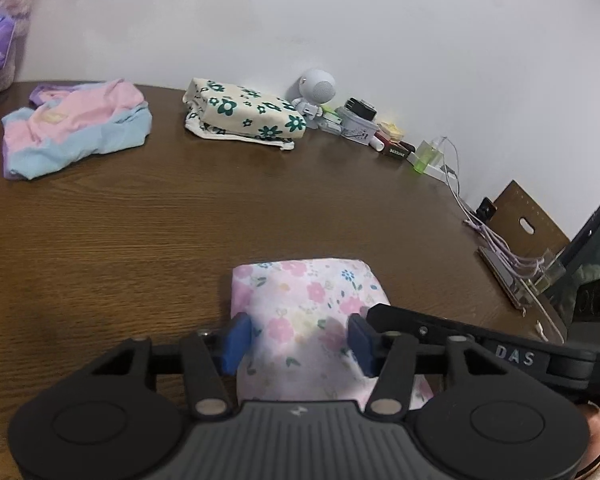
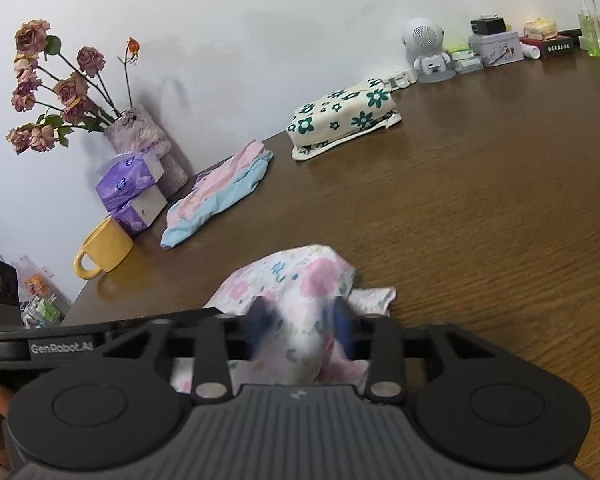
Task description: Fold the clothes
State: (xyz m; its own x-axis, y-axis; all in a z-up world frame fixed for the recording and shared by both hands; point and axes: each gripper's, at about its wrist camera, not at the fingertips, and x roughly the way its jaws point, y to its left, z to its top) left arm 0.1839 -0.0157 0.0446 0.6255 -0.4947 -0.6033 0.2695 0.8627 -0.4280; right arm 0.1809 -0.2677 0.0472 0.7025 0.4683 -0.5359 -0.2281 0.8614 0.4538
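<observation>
A folded white garment with pink and blue flowers (image 1: 300, 300) lies on the brown wooden table (image 1: 260, 200), close in front of both grippers. My left gripper (image 1: 298, 338) is open above it; its blue pads (image 1: 238, 340) stand wide apart and the cloth runs between and under them. In the right wrist view the same floral garment (image 2: 300, 276) is bunched up and raised, and my right gripper (image 2: 300, 322) is shut on that bunch. Its blue fingertips (image 2: 342, 324) are blurred. The right gripper's black body shows at the right of the left wrist view.
A pink, blue and purple garment (image 1: 72, 128) lies far left and a folded cream cloth with green flowers (image 1: 244, 114) at the back. A white robot figure (image 1: 316, 92), boxes and cables line the wall. A yellow mug (image 2: 104, 250), tissue packs (image 2: 132, 188) and a vase of dried roses (image 2: 140, 136) stand at the left.
</observation>
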